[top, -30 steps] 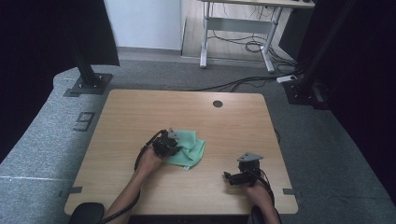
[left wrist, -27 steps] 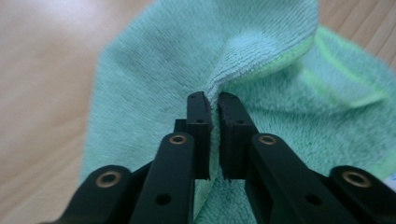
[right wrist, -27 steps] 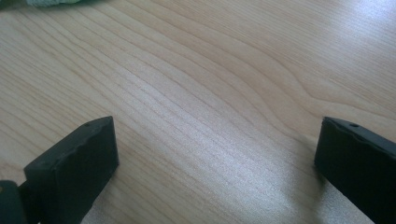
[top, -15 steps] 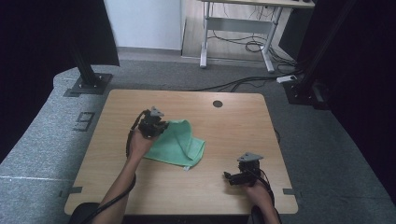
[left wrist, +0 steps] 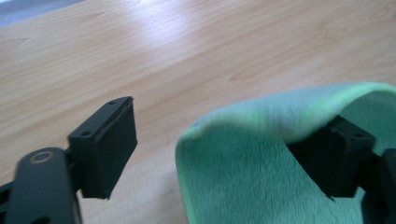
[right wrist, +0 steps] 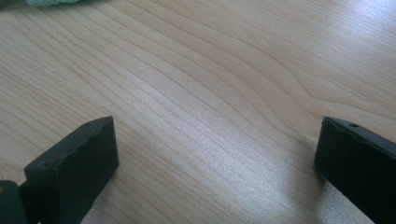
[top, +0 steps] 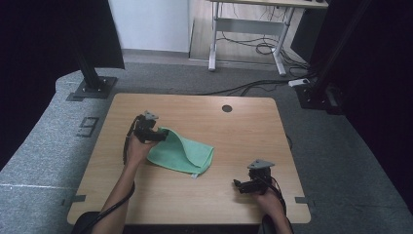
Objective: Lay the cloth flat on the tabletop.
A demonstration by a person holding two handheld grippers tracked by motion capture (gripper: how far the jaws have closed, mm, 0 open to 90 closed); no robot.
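The pale wooden rectangular worktop [top: 195,195] carries a soft green microfibre cloth [top: 187,153] left of centre. The left tool [top: 163,136], jaws just opened wide, has a cloth fold draped over one jaw. The right tool [top: 237,185] stands wide, empty.

The cloth [top: 182,152] is a plain mint green with a soft, fuzzy nap and a small white tag at one corner. The table [top: 204,109] is pale wood with a wavy grain and one round black hole. Both grippers have matt black jaws.
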